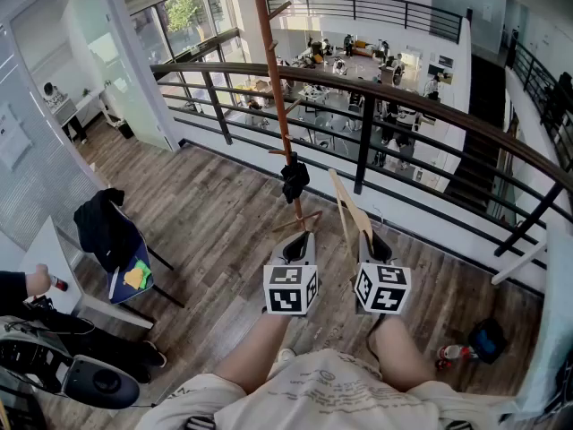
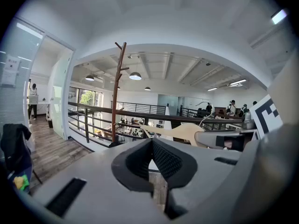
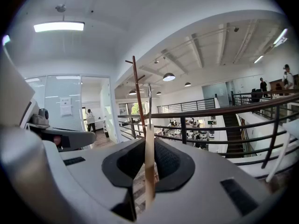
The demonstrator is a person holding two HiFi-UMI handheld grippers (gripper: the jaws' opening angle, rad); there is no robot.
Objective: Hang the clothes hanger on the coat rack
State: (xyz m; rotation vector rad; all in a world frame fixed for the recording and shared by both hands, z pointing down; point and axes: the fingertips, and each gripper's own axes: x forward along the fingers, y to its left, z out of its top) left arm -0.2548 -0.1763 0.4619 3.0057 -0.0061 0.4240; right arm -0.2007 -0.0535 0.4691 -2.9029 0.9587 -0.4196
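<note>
A: Two grippers raised. Left gripper (image 2: 150,142) clenched, nothing inside.
B: Right one?
A: Right gripper (image 3: 149,143) clamped on the pale flat wooden clothes hanger (image 3: 149,171), edge-on, metal hook upward.
B: Hanger position?
A: Near the tall reddish-brown wooden coat rack (image 1: 273,79), on its right in head view, not touching. Dark metal railing (image 1: 363,141) behind.
</note>
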